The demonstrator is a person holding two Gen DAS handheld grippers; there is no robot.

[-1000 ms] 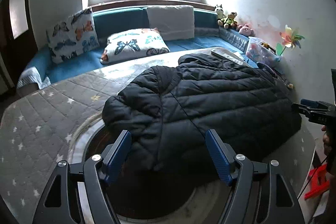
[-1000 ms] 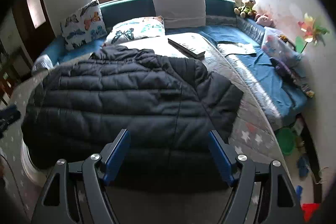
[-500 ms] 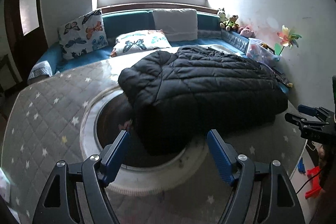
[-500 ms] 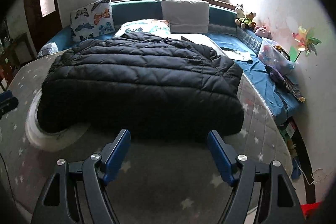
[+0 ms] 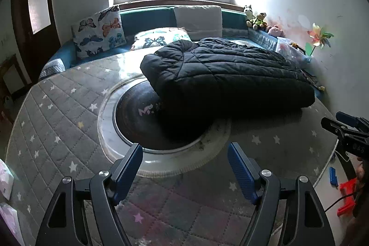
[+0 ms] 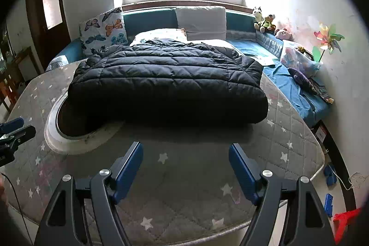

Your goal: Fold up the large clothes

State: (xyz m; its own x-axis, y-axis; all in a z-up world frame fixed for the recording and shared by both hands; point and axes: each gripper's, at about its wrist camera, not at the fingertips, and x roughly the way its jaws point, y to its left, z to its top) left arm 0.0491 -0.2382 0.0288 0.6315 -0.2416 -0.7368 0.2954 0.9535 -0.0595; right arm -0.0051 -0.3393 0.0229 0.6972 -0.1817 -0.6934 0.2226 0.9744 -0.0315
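Note:
A black quilted puffer jacket [image 5: 226, 75] lies folded into a thick block on a grey star-patterned mat [image 5: 57, 112]; in the right wrist view it [image 6: 166, 84] fills the middle. My left gripper [image 5: 184, 165] is open and empty, held back from the jacket's near edge. My right gripper [image 6: 185, 164] is open and empty, also well short of the jacket. The right gripper shows at the right edge of the left wrist view [image 5: 346, 128]; the left gripper shows at the left edge of the right wrist view [image 6: 13, 130].
A round dark disc with a white rim [image 5: 129, 117] sits partly under the jacket. Butterfly pillows [image 5: 99, 31] and a grey cushion [image 5: 198, 20] line a teal sofa. Stuffed toys [image 6: 265, 21], a toy box [image 6: 299, 57] and a pinwheel [image 6: 327, 36] stand at the right wall.
Both grippers have pulled back and up from the jacket, which now lies farther away. The jaws stay open and empty.

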